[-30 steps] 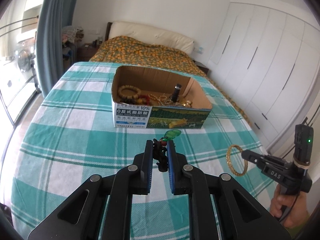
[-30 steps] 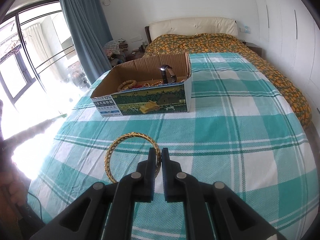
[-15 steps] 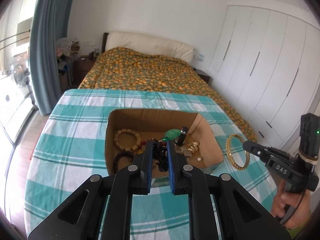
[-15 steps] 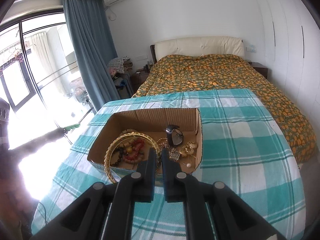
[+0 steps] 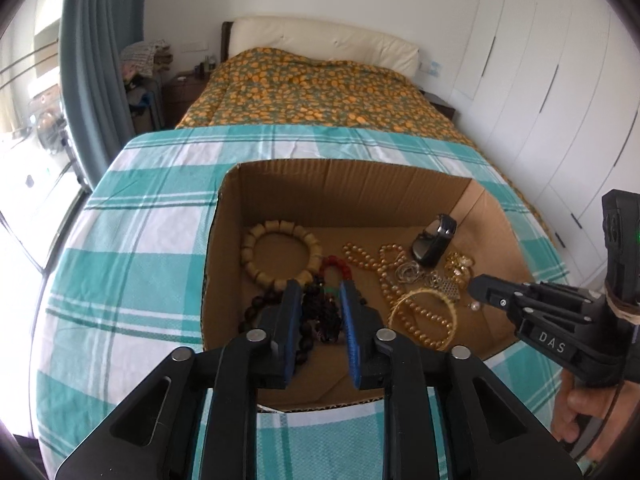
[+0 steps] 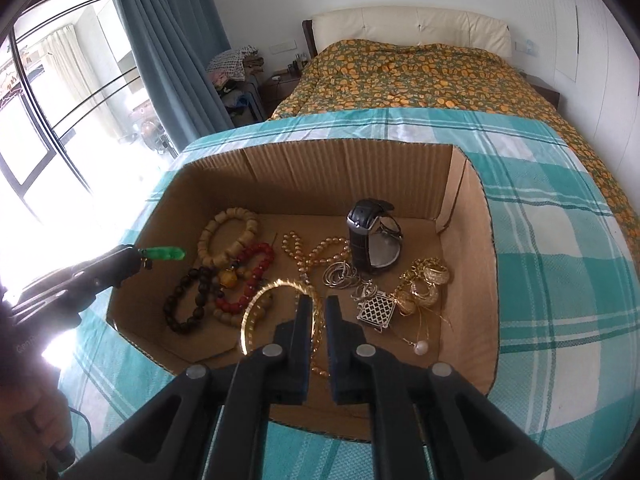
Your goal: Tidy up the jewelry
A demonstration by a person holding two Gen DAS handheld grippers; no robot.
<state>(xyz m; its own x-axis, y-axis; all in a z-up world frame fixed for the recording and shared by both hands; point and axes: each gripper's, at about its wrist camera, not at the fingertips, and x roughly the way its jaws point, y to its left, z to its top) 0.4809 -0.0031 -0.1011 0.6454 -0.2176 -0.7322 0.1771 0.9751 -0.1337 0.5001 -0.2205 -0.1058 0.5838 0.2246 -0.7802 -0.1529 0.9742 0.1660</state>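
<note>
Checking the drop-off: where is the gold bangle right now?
The gold bangle is pinched in the right gripper, over the cardboard box, above its near middle, right of the red bead bracelet.

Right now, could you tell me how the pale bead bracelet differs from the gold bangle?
The pale bead bracelet is strung from chunky cream beads. The gold bangle is one thin, shiny hoop.

The bracelet lies flat on the floor of the cardboard box, at its far left. The bangle sits between the fingers of the right gripper, nearer the front.

Both are closed rings of similar span.
</note>
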